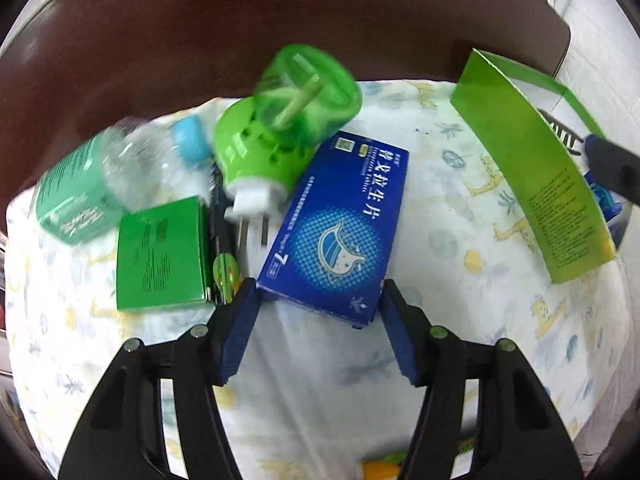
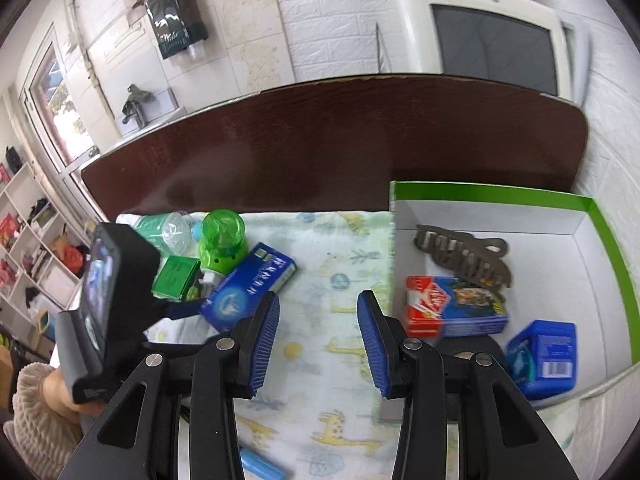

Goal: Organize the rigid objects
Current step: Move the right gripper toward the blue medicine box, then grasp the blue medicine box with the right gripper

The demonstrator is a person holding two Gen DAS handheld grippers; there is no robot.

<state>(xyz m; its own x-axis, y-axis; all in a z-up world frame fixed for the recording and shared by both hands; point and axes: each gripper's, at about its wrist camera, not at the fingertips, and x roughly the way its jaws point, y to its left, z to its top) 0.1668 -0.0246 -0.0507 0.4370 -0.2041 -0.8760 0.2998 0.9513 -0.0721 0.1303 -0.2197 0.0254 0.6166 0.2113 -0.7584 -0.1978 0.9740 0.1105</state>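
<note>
My left gripper [image 1: 318, 300] is open, its jaws on either side of the near end of a blue medicine box [image 1: 336, 228] that lies on the patterned cloth. Behind the box lie a green plug-in mosquito repeller [image 1: 280, 128], a small green box [image 1: 162, 252] and a clear bottle with a green label [image 1: 96, 184]. My right gripper [image 2: 318, 320] is open and empty above the cloth, left of the green-rimmed white box [image 2: 592, 248]. That box holds a brown hair claw [image 2: 468, 256], a red and blue card pack [image 2: 452, 308] and a blue box [image 2: 548, 356].
A dark wooden headboard [image 2: 340, 140] stands behind the cloth. The green box wall [image 1: 532, 176] rises at right in the left wrist view. A blue tube [image 2: 260, 464] lies near the cloth's front edge. The left gripper's body [image 2: 108, 304] sits at left in the right wrist view.
</note>
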